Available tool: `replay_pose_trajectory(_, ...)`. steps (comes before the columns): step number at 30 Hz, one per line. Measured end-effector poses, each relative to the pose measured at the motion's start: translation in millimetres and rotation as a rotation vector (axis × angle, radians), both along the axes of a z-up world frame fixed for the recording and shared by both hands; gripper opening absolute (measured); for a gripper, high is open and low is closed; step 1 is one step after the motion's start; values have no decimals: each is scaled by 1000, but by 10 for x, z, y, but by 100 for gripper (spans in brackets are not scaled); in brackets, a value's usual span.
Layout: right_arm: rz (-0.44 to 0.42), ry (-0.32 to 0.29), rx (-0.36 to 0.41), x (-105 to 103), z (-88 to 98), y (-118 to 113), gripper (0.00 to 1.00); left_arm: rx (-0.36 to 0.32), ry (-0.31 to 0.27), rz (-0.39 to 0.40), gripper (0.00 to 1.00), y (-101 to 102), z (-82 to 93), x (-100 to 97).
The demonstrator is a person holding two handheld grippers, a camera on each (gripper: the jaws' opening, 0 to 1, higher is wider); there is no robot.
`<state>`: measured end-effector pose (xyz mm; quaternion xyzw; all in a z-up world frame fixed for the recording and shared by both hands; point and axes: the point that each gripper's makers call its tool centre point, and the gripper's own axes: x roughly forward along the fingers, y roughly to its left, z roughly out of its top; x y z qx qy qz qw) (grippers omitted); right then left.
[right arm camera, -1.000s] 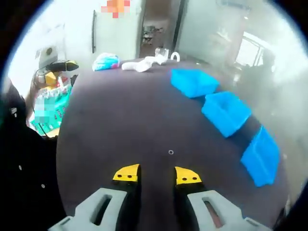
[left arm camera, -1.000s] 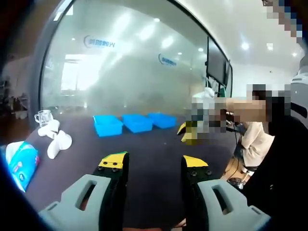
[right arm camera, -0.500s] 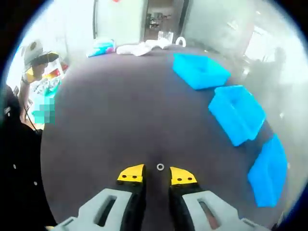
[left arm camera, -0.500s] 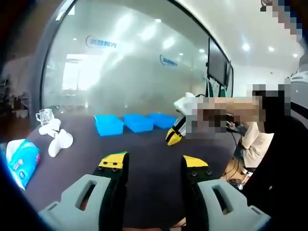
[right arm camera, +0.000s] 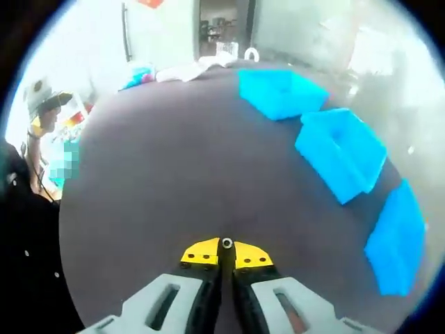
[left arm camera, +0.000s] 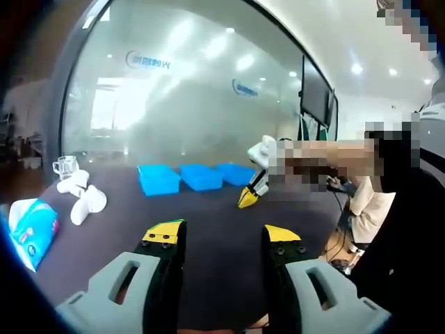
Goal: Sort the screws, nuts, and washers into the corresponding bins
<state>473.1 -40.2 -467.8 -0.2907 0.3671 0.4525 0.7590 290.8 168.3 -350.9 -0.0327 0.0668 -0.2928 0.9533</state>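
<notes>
Desk [right arm camera: 153,174] open across middle; three blue bins [right arm camera: 341,160] line far edge, cups [left arm camera: 80,198] and tissue pack [left arm camera: 28,233] crowd left end.

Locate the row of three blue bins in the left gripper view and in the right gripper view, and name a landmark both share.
Left gripper view: the three blue bins sit mid-frame, side by side at the far edge of the dark table.
Right gripper view: the bins run down the right side, top to bottom.
Shared landmark: the white items by the table's far end.
</notes>
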Motion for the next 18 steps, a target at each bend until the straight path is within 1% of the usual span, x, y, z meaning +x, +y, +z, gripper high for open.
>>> replay_pose_trajectory(3,52,-53,-45,-10,9,12,1,3,0,2,43,9,0,0)
replay_pose_trajectory(6,60,-63,-56,-11,6,23,1,3,-3,2,43,7,13,-1)
replay_pose_trajectory(11,56,-58,-49,-6,13,16,1,1,-8,0,43,-2,35,-10)
replay_pose_trajectory(14,56,-68,-41,-21,38,20,1,2,-9,3,43,9,41,-14)
replay_pose_trajectory(18,47,-89,-3,-38,105,28,1,2,-15,6,43,22,70,-14)
